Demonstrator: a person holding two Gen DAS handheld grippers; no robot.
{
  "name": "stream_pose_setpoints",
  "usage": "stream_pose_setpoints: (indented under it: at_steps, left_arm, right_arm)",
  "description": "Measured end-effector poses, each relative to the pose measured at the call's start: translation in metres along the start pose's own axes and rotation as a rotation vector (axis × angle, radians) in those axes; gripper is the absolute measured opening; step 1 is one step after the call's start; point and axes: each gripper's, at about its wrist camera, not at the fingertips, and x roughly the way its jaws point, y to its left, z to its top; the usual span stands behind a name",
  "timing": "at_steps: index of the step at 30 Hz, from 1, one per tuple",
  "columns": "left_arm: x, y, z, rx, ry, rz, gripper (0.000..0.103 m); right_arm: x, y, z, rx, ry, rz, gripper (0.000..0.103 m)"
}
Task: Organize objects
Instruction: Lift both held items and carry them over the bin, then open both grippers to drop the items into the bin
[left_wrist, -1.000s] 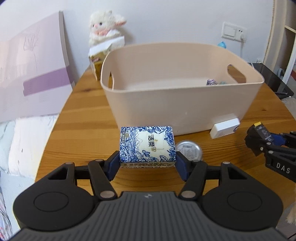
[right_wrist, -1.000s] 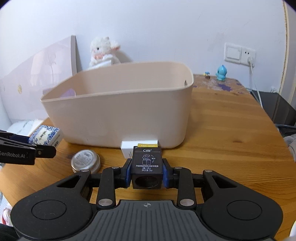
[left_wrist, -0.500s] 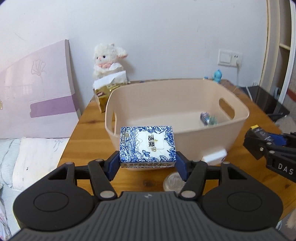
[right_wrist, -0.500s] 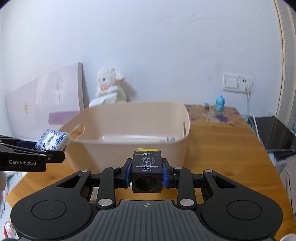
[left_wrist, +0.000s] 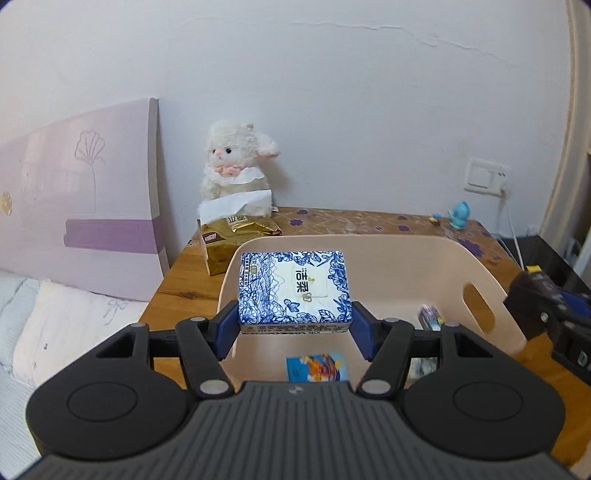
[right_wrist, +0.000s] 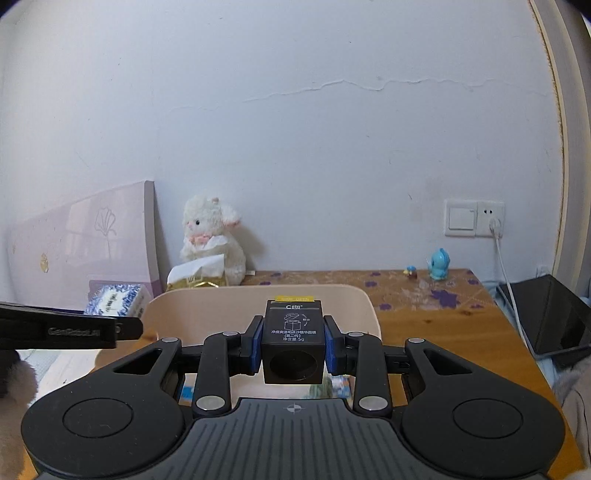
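Observation:
My left gripper (left_wrist: 293, 325) is shut on a blue-and-white tissue pack (left_wrist: 293, 290) and holds it above the near-left part of the beige plastic bin (left_wrist: 476, 266). My right gripper (right_wrist: 293, 349) is shut on a small black box (right_wrist: 293, 339) with white print and holds it above the bin's (right_wrist: 365, 302) near side. The bin holds a blue-orange packet (left_wrist: 317, 367) and a small wrapped item (left_wrist: 430, 317). The tissue pack also shows in the right wrist view (right_wrist: 112, 299), and the right gripper in the left wrist view (left_wrist: 554, 321).
The bin sits on a wooden table (left_wrist: 369, 221). A white plush lamb (left_wrist: 236, 173) and a gold tissue bag (left_wrist: 229, 240) stand at the back left. A blue figurine (right_wrist: 439, 264) and wall socket (right_wrist: 474, 218) are at the back right. A purple board (left_wrist: 81, 181) leans left.
Both grippers have risen from table level and moved forward over the bin, each still holding its object. The bin's inside has come into view.

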Motion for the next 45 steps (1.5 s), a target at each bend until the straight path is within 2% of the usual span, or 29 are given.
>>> stream_pose_setpoints:
  at_steps: [5, 12, 21, 24, 25, 27, 28, 29, 31, 33, 34, 35, 36, 39, 45]
  left_arm:
    - [0.042, 0.002, 0.007, -0.066, 0.073, 0.02, 0.064]
    - [0.097, -0.015, -0.003, -0.026, 0.19, 0.093, 0.064]
    - [0.122, -0.026, -0.016, 0.037, 0.307, 0.147, 0.065]
    - [0.121, -0.024, -0.017, 0.03, 0.304, 0.141, 0.065]
    - [0.12, -0.024, -0.017, 0.024, 0.294, 0.136, 0.066]
    - [0.118, -0.022, -0.017, 0.017, 0.291, 0.12, 0.066]
    - [0.117, -0.022, -0.018, 0.012, 0.286, 0.109, 0.066]
    - [0.114, -0.022, -0.018, 0.009, 0.279, 0.095, 0.068]
    - [0.106, -0.021, -0.017, 0.005, 0.259, 0.054, 0.073]
    - [0.093, -0.022, -0.016, 0.002, 0.227, 0.021, 0.075]
    - [0.086, -0.023, -0.015, 0.004, 0.21, 0.027, 0.086]
    - [0.078, -0.024, -0.015, 0.008, 0.18, 0.05, 0.096]
    - [0.069, -0.024, -0.015, 0.017, 0.142, 0.073, 0.098]
    - [0.048, -0.021, -0.013, 0.016, 0.097, 0.074, 0.1]
    - [0.025, -0.012, -0.023, -0.021, 0.089, 0.083, 0.101]
  right_arm:
    - [0.02, 0.001, 0.002, -0.001, 0.011, -0.017, 0.029]
    - [0.062, -0.004, -0.002, -0.016, 0.099, -0.054, 0.029]
    - [0.095, 0.0, -0.024, -0.066, 0.239, -0.072, 0.029]
    - [0.097, 0.003, -0.028, -0.079, 0.248, -0.077, 0.029]
    - [0.097, 0.004, -0.028, -0.088, 0.245, -0.081, 0.037]
    - [0.094, 0.006, -0.029, -0.095, 0.232, -0.085, 0.042]
    - [0.092, 0.006, -0.028, -0.091, 0.227, -0.085, 0.047]
    - [0.089, 0.006, -0.027, -0.084, 0.217, -0.084, 0.051]
    - [0.081, 0.006, -0.025, -0.069, 0.19, -0.085, 0.066]
    - [0.073, 0.003, -0.022, -0.058, 0.174, -0.085, 0.072]
    - [0.068, 0.002, -0.022, -0.052, 0.17, -0.082, 0.076]
    - [0.063, 0.001, -0.022, -0.047, 0.168, -0.078, 0.078]
    - [0.058, 0.0, -0.023, -0.042, 0.166, -0.076, 0.081]
    - [0.041, -0.003, -0.025, -0.042, 0.153, -0.07, 0.092]
    - [0.007, -0.007, -0.032, -0.02, 0.124, -0.056, 0.101]
